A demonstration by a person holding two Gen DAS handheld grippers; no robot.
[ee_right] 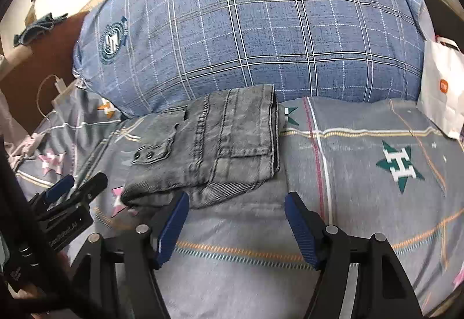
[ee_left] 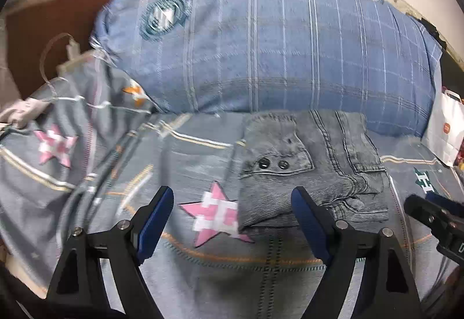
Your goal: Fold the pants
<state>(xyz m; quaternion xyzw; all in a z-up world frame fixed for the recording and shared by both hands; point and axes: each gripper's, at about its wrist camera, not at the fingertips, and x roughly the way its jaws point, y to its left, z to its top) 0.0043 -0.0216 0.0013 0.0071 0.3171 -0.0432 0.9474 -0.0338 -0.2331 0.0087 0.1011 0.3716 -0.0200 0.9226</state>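
The grey denim pants (ee_left: 313,165) lie folded into a compact bundle on the bed sheet, just in front of the big pillow; in the right wrist view the pants (ee_right: 220,145) show a buttoned pocket flap on the left. My left gripper (ee_left: 232,211) hovers open near the bundle's near-left corner, nothing between its blue pads. My right gripper (ee_right: 236,210) is open too, close to the bundle's near edge, holding nothing. The right gripper (ee_left: 429,211) shows at the right edge of the left wrist view, and the left gripper (ee_right: 75,188) at the left of the right wrist view.
A large blue plaid pillow (ee_right: 246,26) fills the back. The grey sheet (ee_right: 377,174) with star prints covers the bed. A white paper bag (ee_right: 443,92) stands at the right. A white charger and cable (ee_left: 69,58) lie at the left by a brown surface (ee_left: 46,37).
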